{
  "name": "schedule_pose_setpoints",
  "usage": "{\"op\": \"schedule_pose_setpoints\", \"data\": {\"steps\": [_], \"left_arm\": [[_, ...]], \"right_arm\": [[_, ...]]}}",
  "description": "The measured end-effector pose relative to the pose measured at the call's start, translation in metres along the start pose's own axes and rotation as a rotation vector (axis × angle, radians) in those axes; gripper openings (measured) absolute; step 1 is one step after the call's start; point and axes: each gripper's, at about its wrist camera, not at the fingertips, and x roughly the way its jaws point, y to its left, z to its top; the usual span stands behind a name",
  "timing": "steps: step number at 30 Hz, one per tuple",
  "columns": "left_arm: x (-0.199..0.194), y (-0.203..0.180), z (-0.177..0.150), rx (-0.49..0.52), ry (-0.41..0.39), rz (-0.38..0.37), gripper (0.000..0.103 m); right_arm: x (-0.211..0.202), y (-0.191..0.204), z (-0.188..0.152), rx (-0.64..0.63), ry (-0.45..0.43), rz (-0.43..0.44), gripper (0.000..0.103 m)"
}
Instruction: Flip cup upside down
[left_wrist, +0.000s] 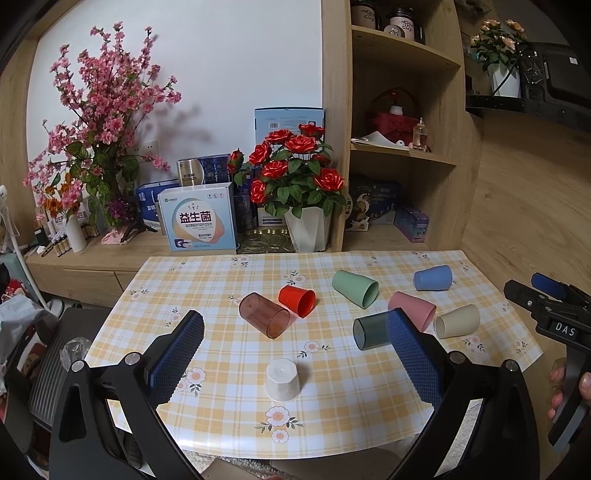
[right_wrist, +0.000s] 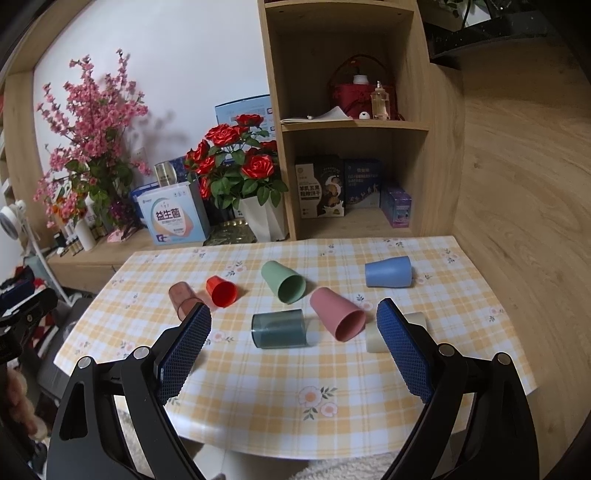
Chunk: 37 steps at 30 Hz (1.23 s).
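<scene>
Several cups lie on their sides on the checked tablecloth (left_wrist: 229, 417): a brown clear cup (left_wrist: 264, 314), a red cup (left_wrist: 297, 301), a green cup (left_wrist: 354, 288), a blue cup (left_wrist: 433, 277), a pink cup (left_wrist: 412, 308), a cream cup (left_wrist: 457, 321) and a dark teal cup (left_wrist: 371, 329). A white cup (left_wrist: 282, 380) stands upside down near the front. My left gripper (left_wrist: 295, 350) is open and empty above the white cup. My right gripper (right_wrist: 293, 347) is open and empty, near the teal cup (right_wrist: 279, 328) and the pink cup (right_wrist: 338, 314); it also shows in the left wrist view (left_wrist: 543, 295).
A pot of red roses (left_wrist: 295, 184), pink blossom branches (left_wrist: 99, 122) and boxes (left_wrist: 201, 218) stand on a low cabinet behind the table. A wooden shelf unit (left_wrist: 402, 147) stands at the back right. A wooden wall (right_wrist: 517, 184) runs along the right.
</scene>
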Motion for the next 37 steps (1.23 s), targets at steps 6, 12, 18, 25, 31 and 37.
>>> {"op": "schedule_pose_setpoints", "data": {"steps": [6, 12, 18, 25, 31, 37], "left_arm": [[-0.001, -0.002, 0.000, 0.003, 0.000, -0.004, 0.097], [-0.002, -0.002, 0.001, 0.002, -0.002, -0.008, 0.097], [-0.002, -0.003, 0.002, -0.001, -0.003, -0.019, 0.097], [-0.002, -0.002, 0.002, -0.001, -0.003, -0.027, 0.097], [0.001, -0.001, 0.001, -0.008, 0.005, -0.020, 0.097], [0.010, 0.004, -0.003, -0.020, 0.025, -0.018, 0.097]], "right_arm": [[-0.002, -0.001, 0.001, -0.004, 0.000, 0.001, 0.088], [-0.004, -0.002, 0.004, -0.010, -0.002, 0.000, 0.088], [-0.005, -0.001, 0.005, -0.017, 0.002, 0.003, 0.088], [-0.005, 0.000, 0.006, -0.020, 0.002, 0.004, 0.088], [-0.003, 0.001, 0.004, -0.017, 0.009, 0.004, 0.088], [0.003, -0.002, 0.000, -0.003, 0.014, -0.003, 0.088]]}}
